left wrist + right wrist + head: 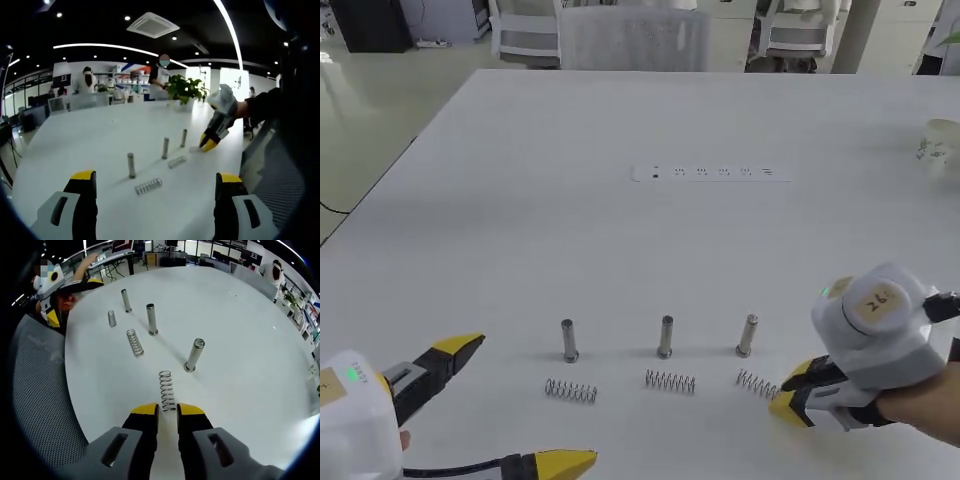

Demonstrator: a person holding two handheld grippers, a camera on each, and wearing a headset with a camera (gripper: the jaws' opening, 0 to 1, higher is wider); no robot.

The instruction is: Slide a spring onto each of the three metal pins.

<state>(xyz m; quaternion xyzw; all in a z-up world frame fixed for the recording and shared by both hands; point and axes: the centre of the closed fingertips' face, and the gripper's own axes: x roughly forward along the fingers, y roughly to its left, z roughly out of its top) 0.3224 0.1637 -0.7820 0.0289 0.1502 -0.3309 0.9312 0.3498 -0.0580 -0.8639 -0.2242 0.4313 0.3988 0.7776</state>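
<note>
Lying flat on the surface (240,330) beside the pin (194,354), the spring (166,390) pointed lengthwise at the right gripper (167,410), whose jaws stood slightly apart at its near end, while the left gripper (155,176), wide open, was farther.

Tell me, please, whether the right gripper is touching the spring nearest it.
Cannot tell. In the right gripper view the spring ends right at the right gripper's narrowly parted tips, with neither contact nor a gap plain.

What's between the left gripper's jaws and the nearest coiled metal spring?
Nothing: in the head view, bare white tabletop separates the left gripper from the left coiled metal spring.
</note>
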